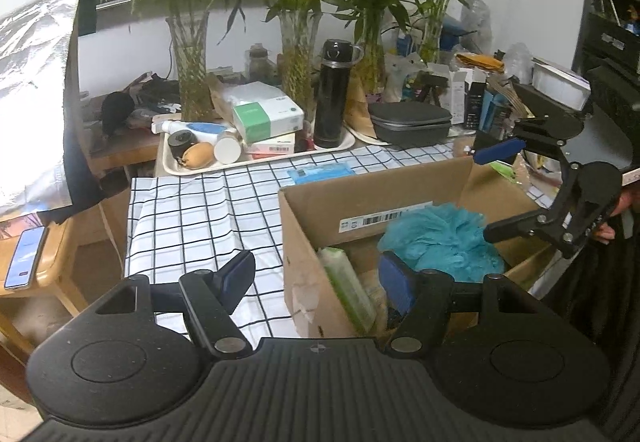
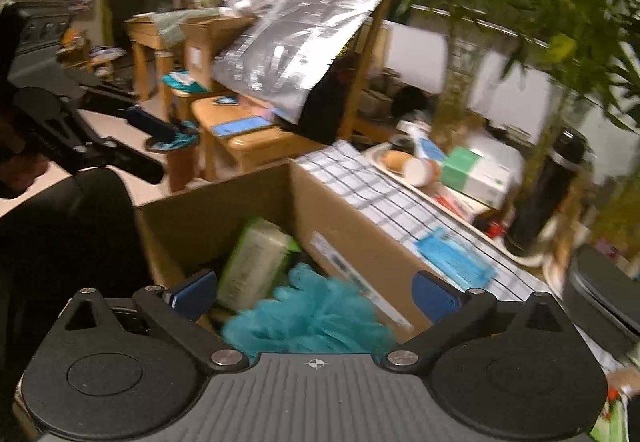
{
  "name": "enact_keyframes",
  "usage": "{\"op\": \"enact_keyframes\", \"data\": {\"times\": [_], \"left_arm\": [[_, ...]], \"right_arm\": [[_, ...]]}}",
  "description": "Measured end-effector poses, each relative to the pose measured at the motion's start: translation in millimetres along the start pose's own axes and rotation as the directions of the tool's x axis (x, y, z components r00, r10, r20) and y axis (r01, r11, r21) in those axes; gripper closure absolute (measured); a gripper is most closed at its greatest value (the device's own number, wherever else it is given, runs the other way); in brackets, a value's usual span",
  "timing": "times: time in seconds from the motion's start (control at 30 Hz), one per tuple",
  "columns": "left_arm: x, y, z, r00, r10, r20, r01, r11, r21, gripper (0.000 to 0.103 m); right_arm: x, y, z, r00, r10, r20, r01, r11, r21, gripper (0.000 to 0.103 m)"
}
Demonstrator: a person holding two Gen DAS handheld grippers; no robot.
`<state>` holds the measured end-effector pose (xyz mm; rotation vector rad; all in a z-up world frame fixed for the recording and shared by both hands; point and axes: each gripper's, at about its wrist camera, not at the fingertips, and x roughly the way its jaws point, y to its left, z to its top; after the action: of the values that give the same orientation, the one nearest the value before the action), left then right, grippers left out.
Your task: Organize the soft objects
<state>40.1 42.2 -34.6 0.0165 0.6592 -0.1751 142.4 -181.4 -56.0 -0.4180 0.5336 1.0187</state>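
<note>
From the left wrist view, your left gripper [image 1: 320, 278] is wide open and empty, straddling the near-left wall of the brown cardboard box [image 1: 304, 238]; the fluffy teal mesh sponge [image 1: 440, 238] lies inside, toward the right side.

From the right wrist view, your right gripper [image 2: 316, 294] is wide open directly above the sponge [image 2: 308, 314], clearly nearer.

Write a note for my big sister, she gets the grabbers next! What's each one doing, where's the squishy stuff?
Left gripper: open, empty, astride the cardboard box's near wall.
Right gripper: open, empty, over the box.
In the box: teal bath pouf and a green soft pack against the wall.
Still out: blue packet on the checkered cloth behind the box.
Left, probably: put that packet in too, if it counts as soft. The right view is blurry, so check before grabbing.
</note>
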Motion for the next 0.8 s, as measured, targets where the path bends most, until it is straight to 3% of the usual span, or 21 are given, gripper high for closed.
{"op": "enact_keyframes", "data": {"times": [0.37, 0.8], "left_arm": [[16, -12, 8, 1.0, -0.001, 0.005, 0.001, 1.0, 0.016, 0.035], [28, -14, 16, 0.997, 0.07, 0.021, -0.07, 0.997, 0.012, 0.035]], "right_arm": [[-10, -28, -14, 0.984, -0.179, -0.016, 0.179, 0.978, 0.106, 0.0], [-8, -54, -17, 0.947, -0.315, -0.068, 0.323, 0.92, 0.222, 0.0]]}}
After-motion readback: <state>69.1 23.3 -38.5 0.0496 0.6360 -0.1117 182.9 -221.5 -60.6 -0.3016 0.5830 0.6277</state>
